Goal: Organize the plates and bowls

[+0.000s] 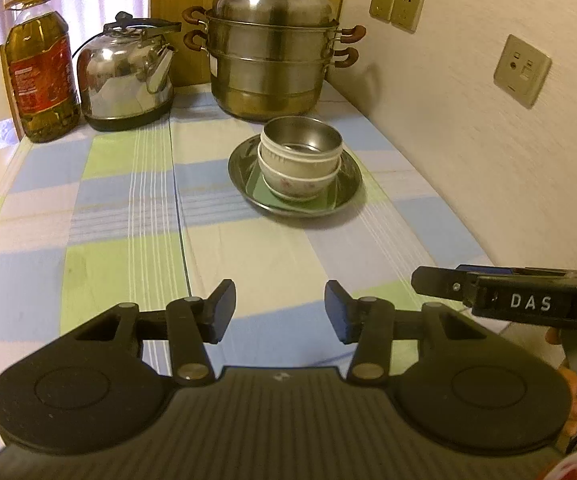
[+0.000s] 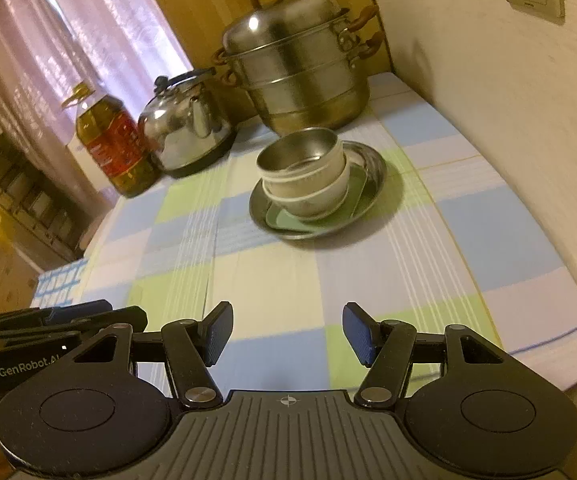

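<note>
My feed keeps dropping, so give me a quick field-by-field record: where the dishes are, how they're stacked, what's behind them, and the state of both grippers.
stack base: round metal plate on the checked tablecloth
on the plate: green square dish
bowls: two white ceramic bowls nested, metal bowl on top
behind stack: lidded steamer pot, kettle, oil bottle
left gripper: jaws open, holding nothing, short of the stack
right gripper: jaws open, holding nothing, short of the stack
</note>
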Motion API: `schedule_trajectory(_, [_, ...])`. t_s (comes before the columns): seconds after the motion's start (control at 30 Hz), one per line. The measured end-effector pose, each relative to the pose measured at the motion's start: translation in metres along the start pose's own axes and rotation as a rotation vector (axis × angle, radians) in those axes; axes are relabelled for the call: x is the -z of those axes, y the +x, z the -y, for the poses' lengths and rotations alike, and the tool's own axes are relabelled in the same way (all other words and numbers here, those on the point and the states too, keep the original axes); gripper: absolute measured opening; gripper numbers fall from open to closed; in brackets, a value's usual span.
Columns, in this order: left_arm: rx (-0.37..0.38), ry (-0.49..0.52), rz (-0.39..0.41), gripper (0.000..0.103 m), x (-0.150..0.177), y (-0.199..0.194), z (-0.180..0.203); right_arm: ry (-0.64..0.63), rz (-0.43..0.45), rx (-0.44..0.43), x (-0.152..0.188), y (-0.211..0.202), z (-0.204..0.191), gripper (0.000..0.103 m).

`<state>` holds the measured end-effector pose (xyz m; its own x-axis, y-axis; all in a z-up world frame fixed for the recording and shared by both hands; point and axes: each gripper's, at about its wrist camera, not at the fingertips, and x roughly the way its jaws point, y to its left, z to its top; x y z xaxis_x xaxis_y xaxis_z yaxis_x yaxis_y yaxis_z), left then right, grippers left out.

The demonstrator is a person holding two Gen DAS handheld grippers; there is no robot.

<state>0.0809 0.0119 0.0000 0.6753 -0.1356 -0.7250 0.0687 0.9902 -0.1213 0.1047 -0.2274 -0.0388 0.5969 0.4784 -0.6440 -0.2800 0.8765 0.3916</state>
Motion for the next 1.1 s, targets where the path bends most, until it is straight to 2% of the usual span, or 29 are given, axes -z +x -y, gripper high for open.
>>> schedule_trajectory(0.23, [0.018,-0.027,-0.01,0.045,0.022,-0.019,0.011,-0.011,-0.048,-0.013,0.024,-0.017,0.002,0.061])
schedule_trajectory(0.6, [-0.013,-0.017,-0.04,0.044,0.05,-0.029,0.028,-0.07,-0.072,-0.006,0.049,-0.038,0.001,0.061])
schedule_trajectory(1.1, [0.001,-0.014,-0.052,0.044,0.057,-0.029,0.035,-0.085,-0.086,0.001,0.056,-0.038,-0.001,0.061])
